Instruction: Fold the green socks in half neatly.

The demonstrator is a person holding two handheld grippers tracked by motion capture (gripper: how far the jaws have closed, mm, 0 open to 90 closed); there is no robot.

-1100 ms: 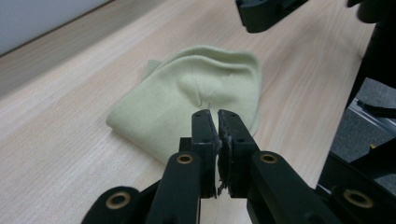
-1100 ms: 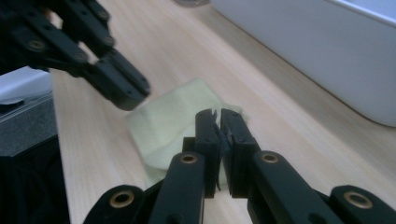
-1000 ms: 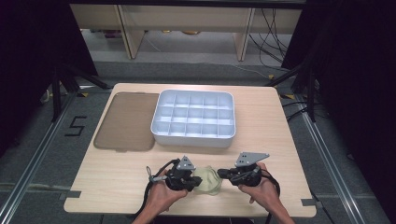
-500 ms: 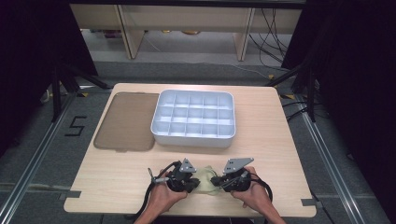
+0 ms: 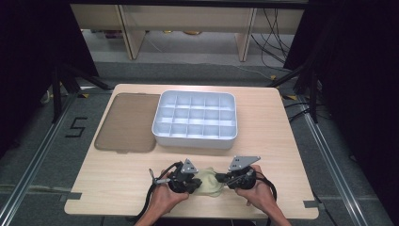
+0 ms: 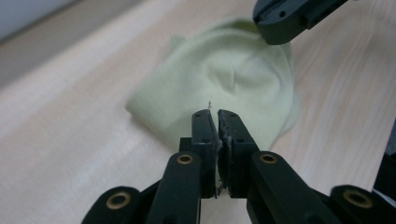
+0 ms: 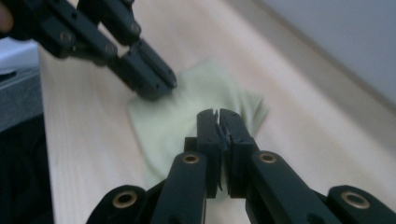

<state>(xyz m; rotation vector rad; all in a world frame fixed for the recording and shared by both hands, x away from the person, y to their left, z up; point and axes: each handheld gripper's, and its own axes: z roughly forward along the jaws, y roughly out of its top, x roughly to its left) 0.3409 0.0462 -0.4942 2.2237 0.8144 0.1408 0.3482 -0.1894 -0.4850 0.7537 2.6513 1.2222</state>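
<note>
A small pale yellow-green cloth (image 5: 210,183) lies crumpled near the table's front edge, between my two grippers. My left gripper (image 5: 197,182) points right at the cloth's left side, jaws shut. In the left gripper view its closed tips (image 6: 215,114) hover over the near edge of the cloth (image 6: 224,70), which rests on the wood. My right gripper (image 5: 220,179) points left at the cloth's other side, also shut. Its tips (image 7: 217,113) sit above the cloth (image 7: 196,107). I cannot tell whether either pair of tips pinches any fabric.
A white tray (image 5: 193,139) divided into several compartments stands at the middle of the table. A flat brown lid (image 5: 127,122) lies to its left. Bare wood (image 5: 282,141) runs between the tray and the hands and along the right side.
The right gripper has drifted a little to the left, toward the cloth. The left gripper and the cloth have stayed in place.
</note>
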